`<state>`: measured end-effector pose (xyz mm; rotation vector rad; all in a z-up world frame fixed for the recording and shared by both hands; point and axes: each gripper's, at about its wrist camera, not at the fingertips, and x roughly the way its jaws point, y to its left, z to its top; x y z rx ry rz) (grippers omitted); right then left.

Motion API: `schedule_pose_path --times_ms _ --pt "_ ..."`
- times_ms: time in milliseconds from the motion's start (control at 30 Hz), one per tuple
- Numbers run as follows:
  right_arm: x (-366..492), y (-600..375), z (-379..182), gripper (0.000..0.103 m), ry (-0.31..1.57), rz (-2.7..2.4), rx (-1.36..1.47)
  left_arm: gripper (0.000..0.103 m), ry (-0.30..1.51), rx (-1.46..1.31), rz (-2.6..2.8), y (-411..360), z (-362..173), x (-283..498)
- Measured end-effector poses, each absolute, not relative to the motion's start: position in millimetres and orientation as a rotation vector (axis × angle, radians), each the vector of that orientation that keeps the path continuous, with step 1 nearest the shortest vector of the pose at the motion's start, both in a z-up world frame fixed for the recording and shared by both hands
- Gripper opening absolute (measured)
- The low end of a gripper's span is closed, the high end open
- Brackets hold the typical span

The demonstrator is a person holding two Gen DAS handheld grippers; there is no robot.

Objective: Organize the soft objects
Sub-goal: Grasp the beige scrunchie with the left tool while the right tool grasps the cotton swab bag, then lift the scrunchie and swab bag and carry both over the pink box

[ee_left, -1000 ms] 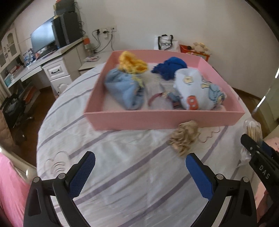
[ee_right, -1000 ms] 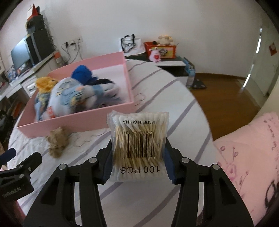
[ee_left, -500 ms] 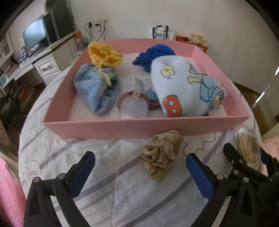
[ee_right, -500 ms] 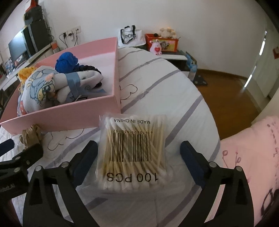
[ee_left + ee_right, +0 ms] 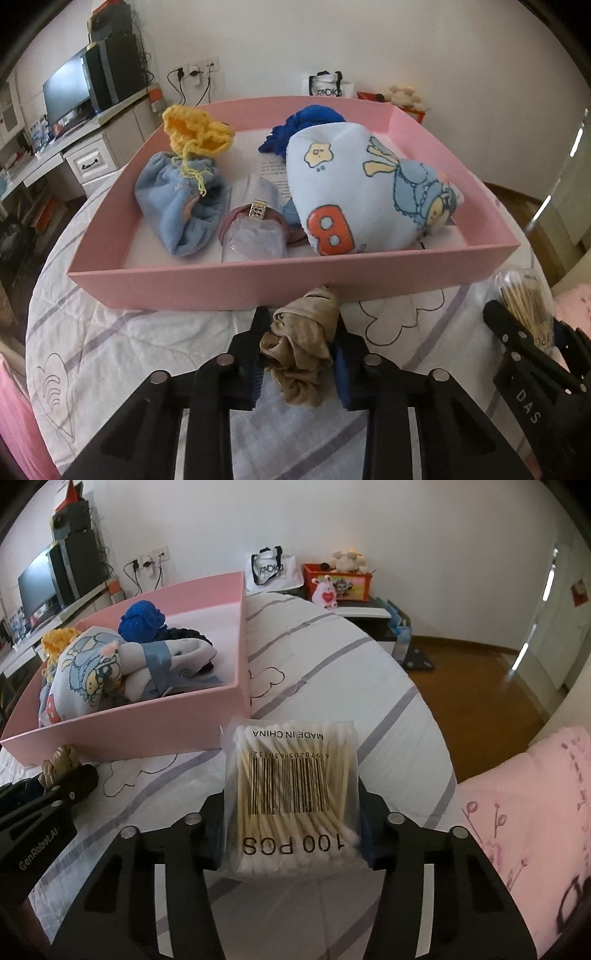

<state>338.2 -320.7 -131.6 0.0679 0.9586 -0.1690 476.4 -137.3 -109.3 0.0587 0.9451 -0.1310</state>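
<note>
Both wrist views tilt down, close over the striped white bedsheet (image 5: 147, 339); each catches the shallow pink cardboard tray (image 5: 258, 284) (image 5: 147, 734), left straight ahead.

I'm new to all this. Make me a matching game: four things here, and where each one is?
Things:
1. tan scrunchie
2. cotton swab pack
3. yellow knit pouch
4. plush toy

Places:
A. in the pink box
B. between the right gripper's closing jaws
C. on the red bin by the wall
D. between the left gripper's closing jaws

Pairs: 1-D, 2-B, 3-A, 4-C
</note>
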Motion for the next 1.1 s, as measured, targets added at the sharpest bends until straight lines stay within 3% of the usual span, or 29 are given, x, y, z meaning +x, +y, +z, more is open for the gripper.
schedule_pose_path --times_ms 533,1100 --pt "321.3 -303.0 -116.9 0.045 0.969 -0.134 0.112 0.021 0.914 0.097 -0.184 -131.7 -94.2 442.8" --pt "272.0 -244.7 -69.3 0.046 0.860 -0.089 0.055 0.021 0.796 0.079 -0.158 -71.9 -49.4 362.5"
